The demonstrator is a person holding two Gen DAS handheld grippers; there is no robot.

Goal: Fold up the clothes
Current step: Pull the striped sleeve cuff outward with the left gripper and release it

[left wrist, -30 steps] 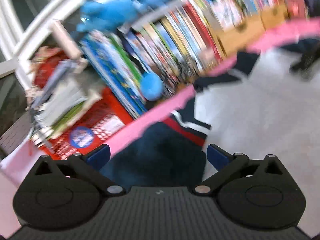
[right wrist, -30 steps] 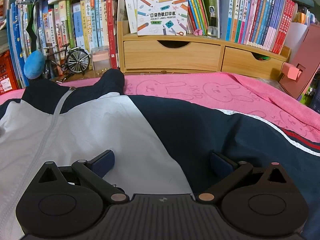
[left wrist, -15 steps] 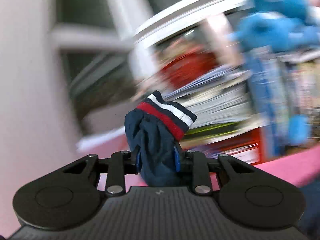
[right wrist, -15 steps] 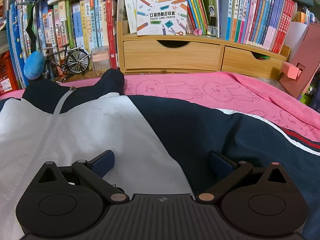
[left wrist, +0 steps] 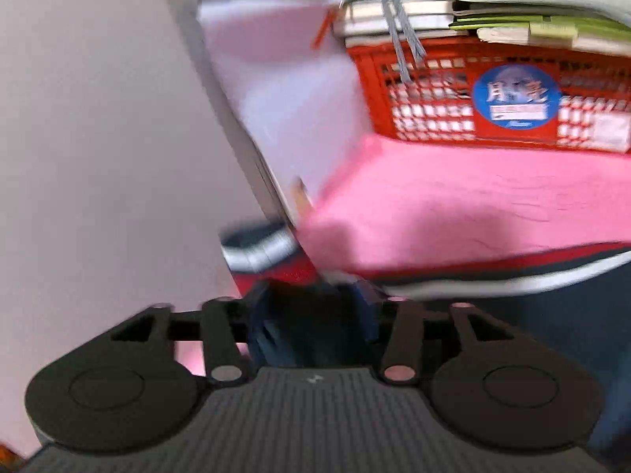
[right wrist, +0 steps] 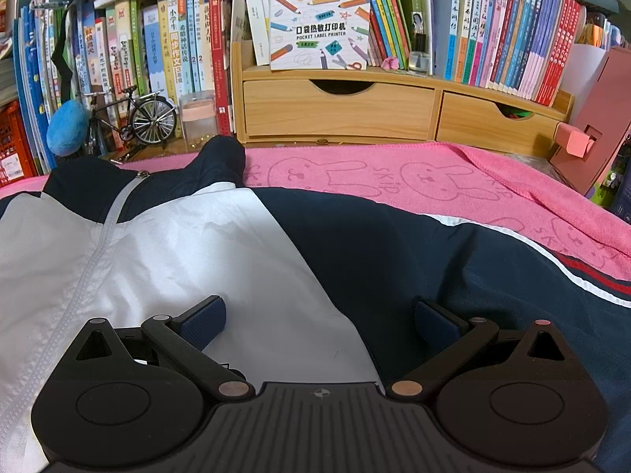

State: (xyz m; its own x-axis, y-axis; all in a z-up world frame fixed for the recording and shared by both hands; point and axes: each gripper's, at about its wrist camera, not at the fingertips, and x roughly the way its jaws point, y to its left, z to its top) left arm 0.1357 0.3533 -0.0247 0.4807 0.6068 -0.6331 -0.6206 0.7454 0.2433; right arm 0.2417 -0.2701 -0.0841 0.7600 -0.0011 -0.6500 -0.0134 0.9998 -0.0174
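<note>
Left gripper point(left wrist: 311, 315) is clamped on the jacket's sleeve cuff point(left wrist: 256, 246), which half a second ago we held high and now carry low by the pink towel point(left wrist: 453, 205) edge. Right gripper point(right wrist: 319, 315) hovers wide open, empty, over the jacket point(right wrist: 236, 244) lying flat, so we judge the sleeve fold underway.

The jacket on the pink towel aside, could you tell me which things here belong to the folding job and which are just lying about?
Belongs to the job:
jacket
sleeve cuff
left gripper, shut on the navy fabric
right gripper, open over the jacket
pink towel underneath

Just lying about:
red crate
model bicycle
wooden drawers
books
</note>
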